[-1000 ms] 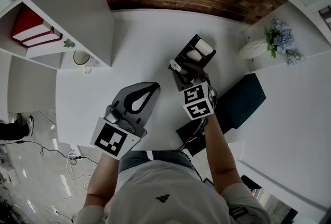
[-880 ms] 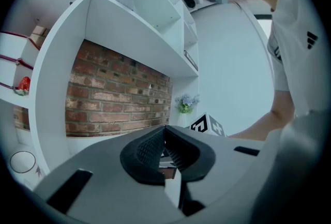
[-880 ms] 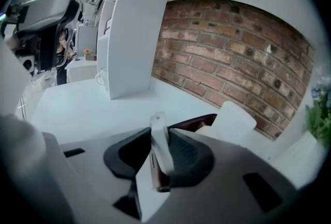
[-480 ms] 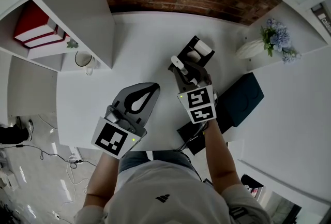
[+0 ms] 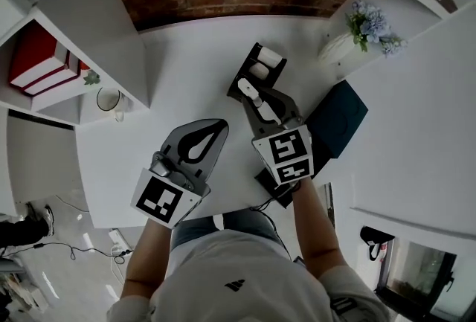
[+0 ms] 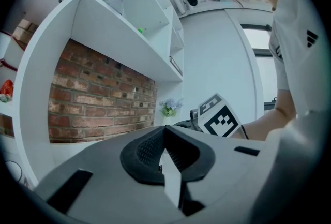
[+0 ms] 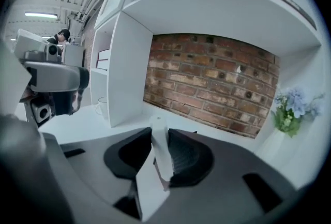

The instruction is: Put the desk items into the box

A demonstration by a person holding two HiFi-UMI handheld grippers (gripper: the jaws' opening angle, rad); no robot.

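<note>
An open black box point(image 5: 239, 82) stands mid-desk with two white items point(image 5: 265, 62) inside. My right gripper point(image 5: 253, 99) is just short of the box's near end, shut on a slim white stick point(image 5: 251, 92). In the right gripper view that stick point(image 7: 158, 148) stands upright, pressed between the two black pads of the right gripper point(image 7: 161, 140). My left gripper point(image 5: 222, 123) hovers to the left over bare desk, jaws shut and empty. In its own view the left gripper point(image 6: 164, 132) shows fingertips touching with nothing between them.
A dark teal flat case point(image 5: 336, 120) lies right of the box. A black device with cables point(image 5: 269, 183) sits at the desk's near edge. A flower vase point(image 5: 349, 38) stands back right. A mug point(image 5: 108, 100) and red books point(image 5: 33, 56) sit by the white shelf unit at left.
The head view has swung, so box and vase now sit further left in frame. My right gripper still carries the white stick near the box. The left gripper has not moved.
</note>
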